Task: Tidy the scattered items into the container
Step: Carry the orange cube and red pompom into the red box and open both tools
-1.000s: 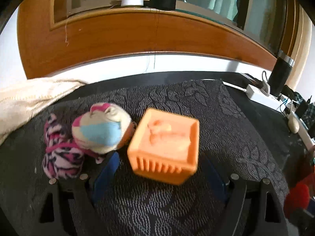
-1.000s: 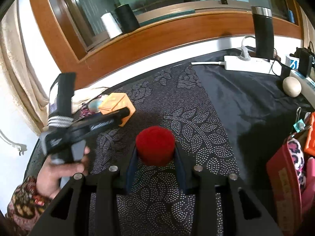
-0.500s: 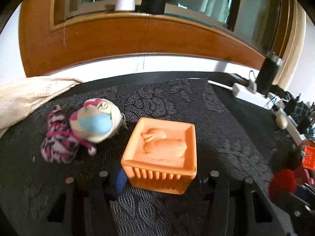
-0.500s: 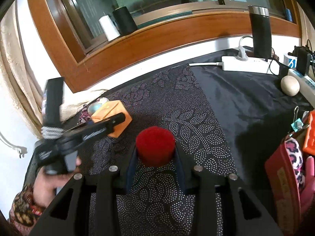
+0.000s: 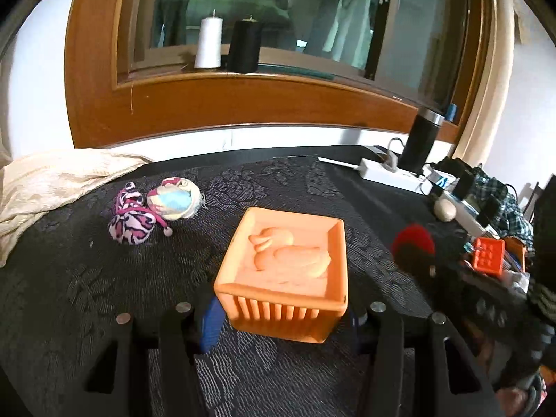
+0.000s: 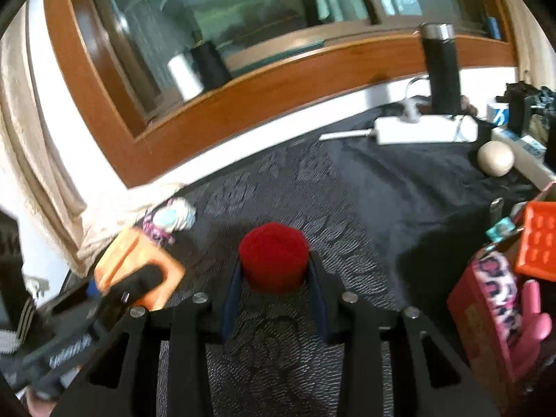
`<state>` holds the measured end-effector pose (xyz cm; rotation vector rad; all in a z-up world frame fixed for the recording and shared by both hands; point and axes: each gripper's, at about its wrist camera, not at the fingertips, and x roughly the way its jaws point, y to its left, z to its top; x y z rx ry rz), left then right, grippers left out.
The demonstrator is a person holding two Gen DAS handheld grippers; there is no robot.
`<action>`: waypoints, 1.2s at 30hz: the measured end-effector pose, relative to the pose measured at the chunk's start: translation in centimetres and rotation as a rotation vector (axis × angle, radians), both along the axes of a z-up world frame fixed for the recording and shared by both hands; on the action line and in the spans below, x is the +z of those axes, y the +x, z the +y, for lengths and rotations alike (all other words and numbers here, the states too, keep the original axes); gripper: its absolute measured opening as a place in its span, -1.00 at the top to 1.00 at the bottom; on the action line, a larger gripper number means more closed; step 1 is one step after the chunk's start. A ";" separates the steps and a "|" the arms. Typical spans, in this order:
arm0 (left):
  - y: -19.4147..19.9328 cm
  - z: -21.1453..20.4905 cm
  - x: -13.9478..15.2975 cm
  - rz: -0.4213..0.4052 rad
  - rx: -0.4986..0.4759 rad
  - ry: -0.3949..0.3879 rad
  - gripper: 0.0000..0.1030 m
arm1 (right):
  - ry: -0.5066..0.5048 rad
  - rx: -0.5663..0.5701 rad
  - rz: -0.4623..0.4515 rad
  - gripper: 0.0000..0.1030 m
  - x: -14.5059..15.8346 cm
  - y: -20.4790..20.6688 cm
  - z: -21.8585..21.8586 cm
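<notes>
My left gripper [image 5: 283, 316] is shut on an orange block with a duck relief [image 5: 286, 271] and holds it above the dark patterned cloth [image 5: 104, 295]. The block also shows in the right wrist view [image 6: 139, 267]. My right gripper [image 6: 274, 285] is shut on a red pompom ball [image 6: 274, 255], also seen in the left wrist view [image 5: 413, 246]. A pink-patterned sock roll [image 5: 130, 217] and a white-and-blue sock ball [image 5: 173, 203] lie on the cloth at the left. A red container [image 6: 483, 316] with pink items stands at the right.
A cream cloth [image 5: 52, 180] lies at the left edge. A black flask [image 6: 441, 69], white power strip [image 6: 424, 128], beige egg-shaped object [image 6: 495, 158] and cluttered gadgets sit at the back right. An orange grid block [image 6: 538, 243] rests by the container. Wooden window frame behind.
My left gripper has closed on the orange duck block, lifted it and carried it right, away from the sock balls. My right gripper still holds the red ball and has come nearer the left one.
</notes>
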<state>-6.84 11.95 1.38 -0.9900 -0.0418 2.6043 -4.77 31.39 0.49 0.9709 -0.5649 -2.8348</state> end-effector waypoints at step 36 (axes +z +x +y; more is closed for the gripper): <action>5.9 21.0 3.5 0.033 -0.423 0.034 -0.10 | 0.069 -0.398 -0.045 -0.10 1.0 18.4 19.2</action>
